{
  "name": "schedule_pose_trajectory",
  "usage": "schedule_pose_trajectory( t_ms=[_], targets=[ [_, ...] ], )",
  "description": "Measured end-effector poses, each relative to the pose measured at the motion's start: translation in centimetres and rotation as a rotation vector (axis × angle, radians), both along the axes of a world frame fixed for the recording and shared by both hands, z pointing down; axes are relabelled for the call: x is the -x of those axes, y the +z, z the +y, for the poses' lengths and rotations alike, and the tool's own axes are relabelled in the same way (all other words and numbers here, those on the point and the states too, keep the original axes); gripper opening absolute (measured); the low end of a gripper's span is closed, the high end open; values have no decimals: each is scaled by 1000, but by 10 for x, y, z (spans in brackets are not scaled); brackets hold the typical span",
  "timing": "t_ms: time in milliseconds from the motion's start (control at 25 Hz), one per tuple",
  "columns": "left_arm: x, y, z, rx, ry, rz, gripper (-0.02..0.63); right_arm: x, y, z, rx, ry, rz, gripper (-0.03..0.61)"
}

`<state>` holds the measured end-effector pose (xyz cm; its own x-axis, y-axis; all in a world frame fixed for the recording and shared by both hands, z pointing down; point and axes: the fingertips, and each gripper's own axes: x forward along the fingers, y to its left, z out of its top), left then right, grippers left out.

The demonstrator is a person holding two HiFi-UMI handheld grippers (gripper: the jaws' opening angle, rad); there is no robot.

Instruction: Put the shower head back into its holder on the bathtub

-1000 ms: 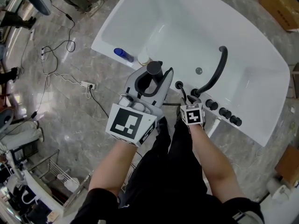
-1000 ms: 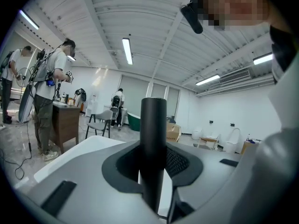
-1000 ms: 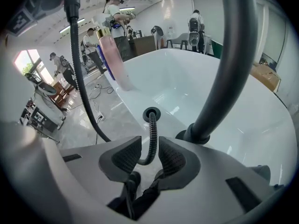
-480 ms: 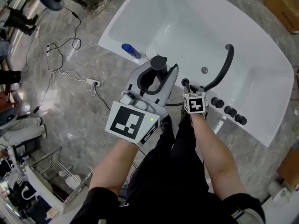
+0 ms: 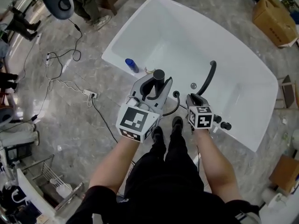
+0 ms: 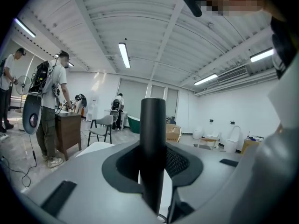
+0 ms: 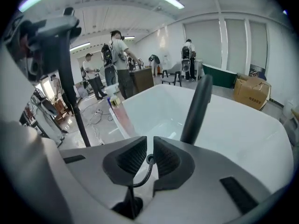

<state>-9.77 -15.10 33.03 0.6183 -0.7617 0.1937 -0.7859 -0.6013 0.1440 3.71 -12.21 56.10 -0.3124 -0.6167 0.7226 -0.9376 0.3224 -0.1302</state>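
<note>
**Head view.** A white bathtub (image 5: 187,36) fills the upper frame, with a black curved spout (image 5: 209,78) and a row of black knobs (image 5: 223,124) on its near rim. A blue bottle (image 5: 131,65) stands on the rim at left. The left gripper (image 5: 158,84) holds the black shower head (image 5: 159,73) upright, just above the near rim and left of the spout. The right gripper (image 5: 194,98) sits beside it, close to the foot of the spout.

**Left gripper view.** The jaws stand part-way apart, clamped on the black shaft of the shower head, which rises between the pads.

**Right gripper view.** The jaws have just been closing and are now nearly together – a thin metal hose (image 7: 149,173) is pinched in the narrow gap and hangs down below them. The spout and the tub lie beyond.
</note>
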Motion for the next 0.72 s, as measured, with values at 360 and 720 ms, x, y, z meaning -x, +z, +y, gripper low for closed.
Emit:
schedule_pose_trajectory(
  t_ms=[360,720],
  targets=[
    [-15,-54,-2,-61,22,20,121,-36,-118,2,-186,70,-85,14],
    [-45,-107,11,-115,25,39,121,-66,-208,-11,-339,63,-142,14]
  ],
)
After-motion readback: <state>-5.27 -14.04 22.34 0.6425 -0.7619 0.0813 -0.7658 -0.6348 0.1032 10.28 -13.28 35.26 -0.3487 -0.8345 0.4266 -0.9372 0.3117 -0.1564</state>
